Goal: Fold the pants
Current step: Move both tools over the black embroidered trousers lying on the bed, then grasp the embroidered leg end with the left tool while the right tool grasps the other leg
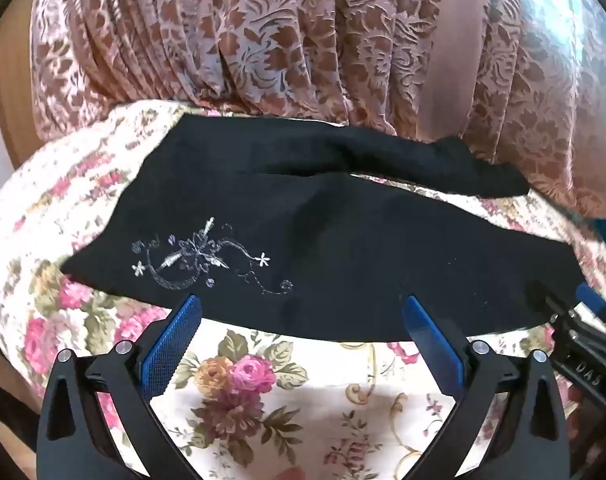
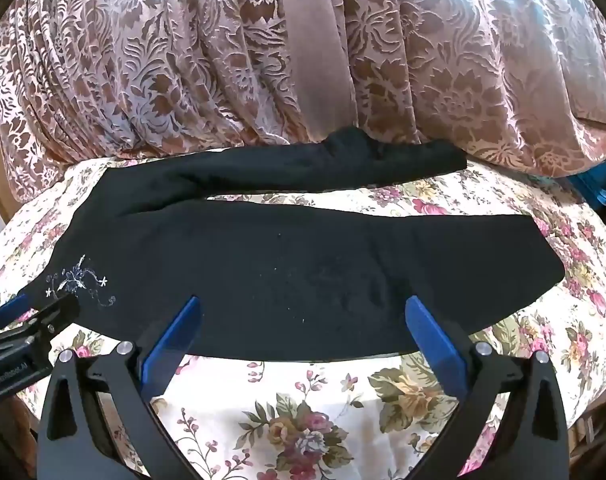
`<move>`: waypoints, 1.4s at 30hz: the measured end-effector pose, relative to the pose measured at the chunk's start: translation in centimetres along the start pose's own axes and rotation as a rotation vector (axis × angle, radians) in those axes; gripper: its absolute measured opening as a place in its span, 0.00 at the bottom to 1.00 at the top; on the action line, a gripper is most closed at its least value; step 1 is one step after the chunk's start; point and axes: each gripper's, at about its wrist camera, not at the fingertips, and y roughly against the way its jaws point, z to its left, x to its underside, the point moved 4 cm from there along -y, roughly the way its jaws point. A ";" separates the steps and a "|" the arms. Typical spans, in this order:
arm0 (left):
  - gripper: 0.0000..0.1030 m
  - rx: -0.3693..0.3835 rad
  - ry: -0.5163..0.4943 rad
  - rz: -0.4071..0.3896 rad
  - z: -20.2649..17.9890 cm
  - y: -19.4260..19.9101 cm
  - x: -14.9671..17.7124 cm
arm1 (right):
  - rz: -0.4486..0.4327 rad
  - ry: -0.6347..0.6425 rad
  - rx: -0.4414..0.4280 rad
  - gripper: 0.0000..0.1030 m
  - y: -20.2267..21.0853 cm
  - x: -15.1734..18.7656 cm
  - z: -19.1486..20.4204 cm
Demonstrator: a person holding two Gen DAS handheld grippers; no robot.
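The black fabric pants (image 2: 263, 256) are spread unfolded just ahead of both jaws; left gripper (image 1: 301, 320) and right gripper (image 2: 303, 320) are held wide open, empty; every fold seems left.

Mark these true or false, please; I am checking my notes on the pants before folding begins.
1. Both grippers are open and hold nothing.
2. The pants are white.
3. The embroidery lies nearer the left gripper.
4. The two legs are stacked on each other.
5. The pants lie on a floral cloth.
1. True. The left gripper and the right gripper are open, their fingers clear of the fabric.
2. False. The pants are black.
3. True. The embroidery sits just beyond the left gripper.
4. False. The legs lie apart, with cloth showing between them.
5. True. The floral cloth lies under them, before a patterned curtain.
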 end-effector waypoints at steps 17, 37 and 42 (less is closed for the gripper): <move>0.97 0.029 -0.002 0.013 0.0 -0.9 0.7 | 0.038 -0.007 0.000 0.98 -1.3 0.6 -0.9; 0.97 0.095 0.019 0.040 0.2 -2.1 0.9 | 0.062 -0.054 -0.078 0.98 -2.3 0.9 -3.2; 0.97 0.153 0.021 0.018 0.4 -2.0 1.1 | 0.107 -0.235 -0.273 0.98 -2.6 1.0 -8.7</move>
